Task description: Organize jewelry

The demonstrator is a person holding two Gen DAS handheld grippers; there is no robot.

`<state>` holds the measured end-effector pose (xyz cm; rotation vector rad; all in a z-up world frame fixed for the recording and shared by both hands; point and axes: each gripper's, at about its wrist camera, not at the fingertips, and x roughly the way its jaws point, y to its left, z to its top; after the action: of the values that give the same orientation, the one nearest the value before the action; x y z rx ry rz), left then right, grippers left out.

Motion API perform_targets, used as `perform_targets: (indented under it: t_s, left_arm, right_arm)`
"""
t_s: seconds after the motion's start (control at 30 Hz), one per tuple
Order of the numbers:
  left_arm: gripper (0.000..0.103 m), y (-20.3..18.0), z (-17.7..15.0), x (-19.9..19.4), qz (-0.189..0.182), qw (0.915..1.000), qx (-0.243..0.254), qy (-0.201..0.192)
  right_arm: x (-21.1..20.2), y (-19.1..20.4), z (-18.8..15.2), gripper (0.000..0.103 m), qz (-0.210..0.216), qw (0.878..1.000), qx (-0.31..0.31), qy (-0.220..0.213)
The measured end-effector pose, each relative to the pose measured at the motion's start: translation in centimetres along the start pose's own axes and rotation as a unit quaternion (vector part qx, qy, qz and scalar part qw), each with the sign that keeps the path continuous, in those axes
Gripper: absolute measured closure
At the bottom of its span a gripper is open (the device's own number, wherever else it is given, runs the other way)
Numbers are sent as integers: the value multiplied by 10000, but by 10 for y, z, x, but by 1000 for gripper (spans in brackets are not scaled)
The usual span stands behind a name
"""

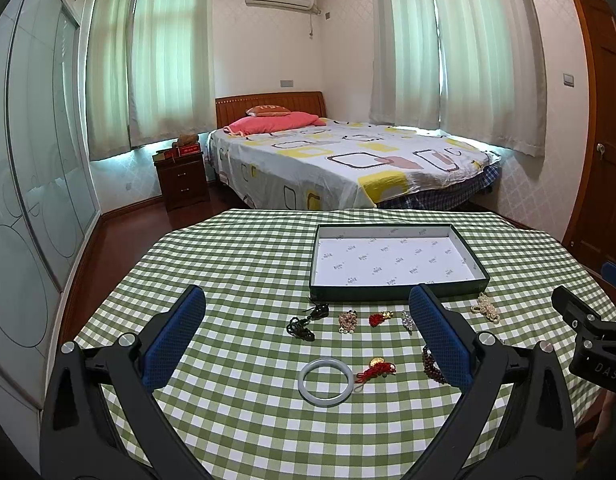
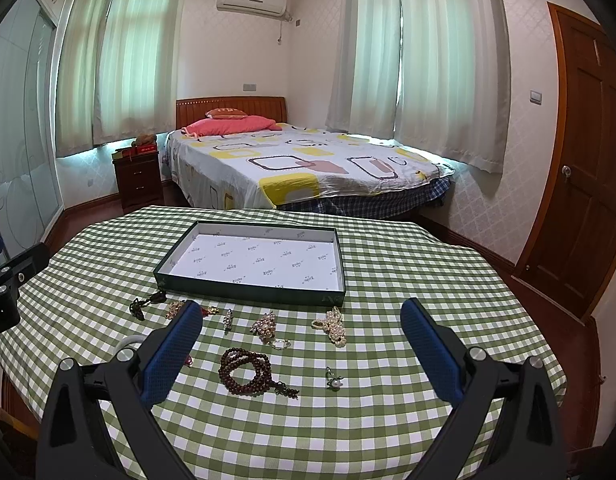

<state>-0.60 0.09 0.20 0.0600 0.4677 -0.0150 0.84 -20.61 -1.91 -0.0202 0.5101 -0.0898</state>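
Left wrist view: the left tongs [image 1: 308,336] are held wide apart with nothing gripped; a pale bangle [image 1: 326,381] is seen between the fingers, a tray [image 1: 396,288] beyond. Only in the right wrist view, between the equally spread, unladen right tongs [image 2: 303,344], are brown beads [image 2: 247,372] and a pearl clip [image 2: 335,326] fully shown.
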Motion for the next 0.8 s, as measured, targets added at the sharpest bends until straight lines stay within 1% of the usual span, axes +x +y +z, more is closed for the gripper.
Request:
perform_targets:
  t_s: [0.8]
  left_arm:
    - [4,-1,-1,-2,-11,10000,-48,22]
  right_arm:
    - [0,1,-1,6,-9,10000,-2,-9]
